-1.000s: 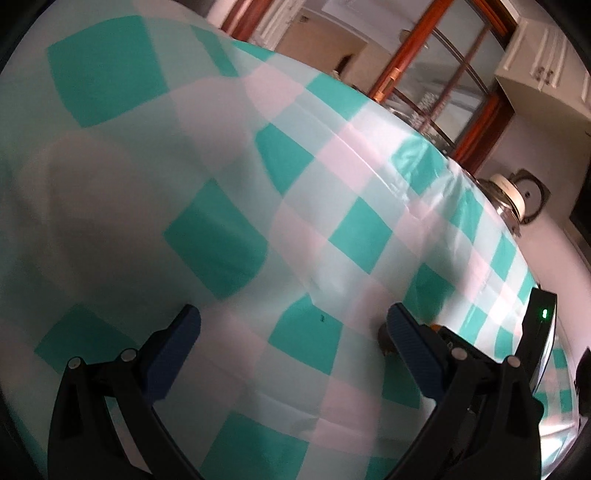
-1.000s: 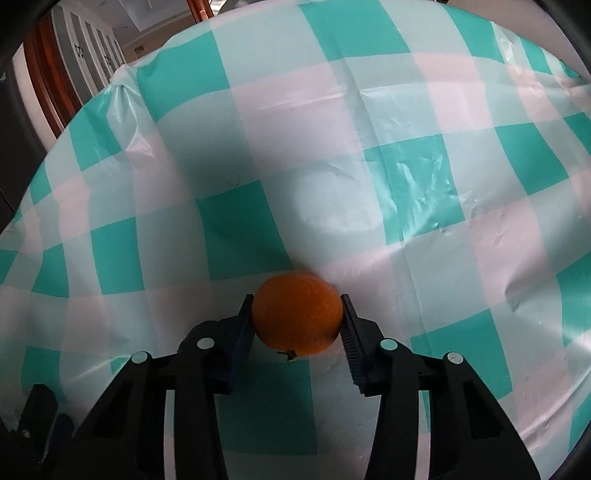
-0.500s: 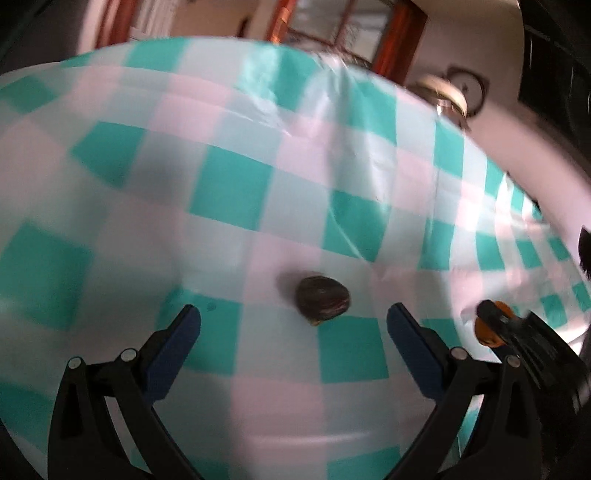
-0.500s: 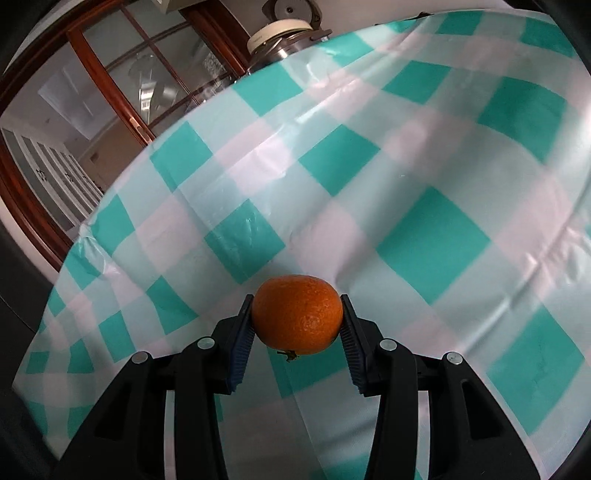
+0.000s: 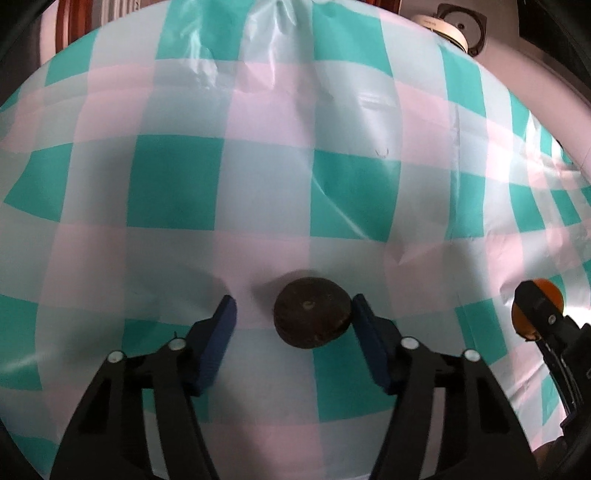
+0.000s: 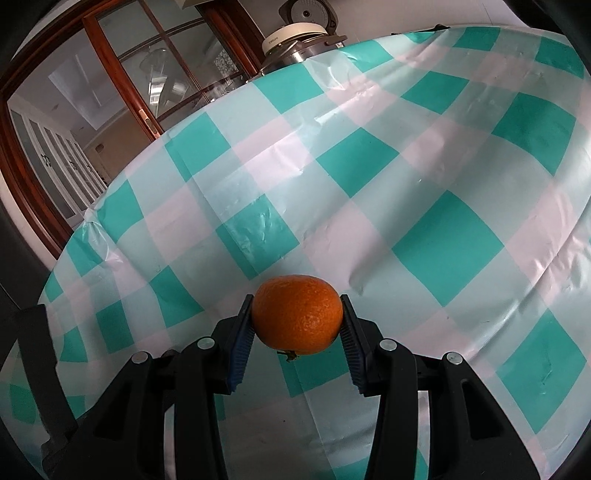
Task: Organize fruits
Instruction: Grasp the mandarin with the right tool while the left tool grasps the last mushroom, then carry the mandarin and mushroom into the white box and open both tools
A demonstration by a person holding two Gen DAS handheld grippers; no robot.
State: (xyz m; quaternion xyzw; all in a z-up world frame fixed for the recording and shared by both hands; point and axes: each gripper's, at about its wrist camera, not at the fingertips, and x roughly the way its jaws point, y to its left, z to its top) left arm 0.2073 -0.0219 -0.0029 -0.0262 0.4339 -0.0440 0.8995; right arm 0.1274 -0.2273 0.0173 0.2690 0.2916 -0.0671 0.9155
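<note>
A dark brown round fruit (image 5: pixel 312 312) lies on the teal, pink and white checked tablecloth (image 5: pixel 266 192). My left gripper (image 5: pixel 293 314) is open around it: the right pad is almost touching the fruit, the left pad stands apart from it. My right gripper (image 6: pixel 297 321) is shut on an orange (image 6: pixel 297 314) and holds it above the cloth (image 6: pixel 443 236). The right gripper with the orange (image 5: pixel 545 299) also shows at the right edge of the left wrist view.
A rice cooker (image 6: pixel 301 37) stands past the table's far edge, beside a wood-framed glass door (image 6: pixel 122 74). The cooker also shows in the left wrist view (image 5: pixel 447 33). The cloth has creases and folds.
My left gripper has swung over the table and come down around the dark fruit, with its jaws narrower than before. My right gripper has lifted and turned with the orange still held.
</note>
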